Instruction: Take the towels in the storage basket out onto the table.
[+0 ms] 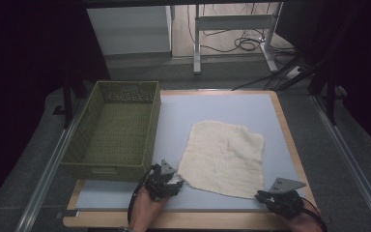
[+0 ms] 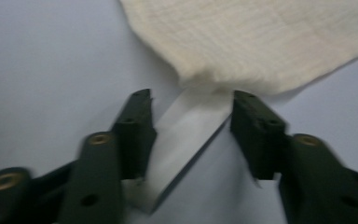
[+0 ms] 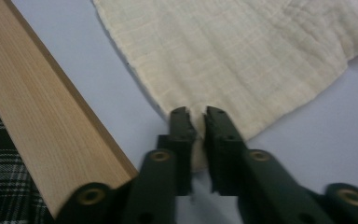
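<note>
A cream cloth [image 1: 222,157] lies spread flat on the pale blue mat [image 1: 212,104]. My left gripper [image 1: 178,181] sits at its near left corner. In the left gripper view the jaws [image 2: 191,100] stand apart, with a white tag [image 2: 186,135] from the corner of the cloth [image 2: 261,42] lying between them and no pad pressing on it. My right gripper [image 1: 262,195] is at the near right corner. In the right gripper view its jaws [image 3: 198,114] are shut on the edge of the cloth [image 3: 242,56], pinching the corner.
A green woven basket [image 1: 106,171] stands along the left side of the mat, with nothing in it. The table's wooden edge [image 3: 42,116] runs just beside my right gripper. Table legs and cables lie on the floor beyond the far edge.
</note>
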Demonstrator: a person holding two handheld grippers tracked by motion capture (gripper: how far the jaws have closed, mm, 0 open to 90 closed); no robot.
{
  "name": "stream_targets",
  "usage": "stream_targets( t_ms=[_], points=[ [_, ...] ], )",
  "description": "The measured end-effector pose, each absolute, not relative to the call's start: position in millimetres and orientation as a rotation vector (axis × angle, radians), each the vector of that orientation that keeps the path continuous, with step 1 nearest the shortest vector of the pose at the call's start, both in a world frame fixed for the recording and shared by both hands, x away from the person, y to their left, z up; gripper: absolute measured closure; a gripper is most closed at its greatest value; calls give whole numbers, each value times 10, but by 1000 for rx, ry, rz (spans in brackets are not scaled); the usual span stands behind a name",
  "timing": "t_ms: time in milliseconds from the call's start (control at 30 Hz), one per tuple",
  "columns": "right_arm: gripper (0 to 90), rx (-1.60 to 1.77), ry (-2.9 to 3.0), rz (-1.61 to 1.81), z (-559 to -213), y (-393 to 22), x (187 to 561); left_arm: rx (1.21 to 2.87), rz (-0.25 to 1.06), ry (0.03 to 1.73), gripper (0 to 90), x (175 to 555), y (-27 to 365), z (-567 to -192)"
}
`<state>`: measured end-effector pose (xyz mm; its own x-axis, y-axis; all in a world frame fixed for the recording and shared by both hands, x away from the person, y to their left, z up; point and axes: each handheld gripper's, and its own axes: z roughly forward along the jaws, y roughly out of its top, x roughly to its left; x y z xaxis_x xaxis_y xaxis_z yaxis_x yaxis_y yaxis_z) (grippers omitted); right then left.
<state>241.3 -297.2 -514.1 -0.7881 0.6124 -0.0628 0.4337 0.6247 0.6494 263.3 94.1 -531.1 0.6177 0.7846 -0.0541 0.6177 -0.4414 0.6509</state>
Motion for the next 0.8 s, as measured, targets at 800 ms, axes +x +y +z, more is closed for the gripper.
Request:
stream_targets(
  t_ms=[800],
  points=[
    [817, 810, 2627, 991, -5001, -2927, 2228, 2189, 251, 1060, 587, 2079, 1374, -4959]
  ],
)
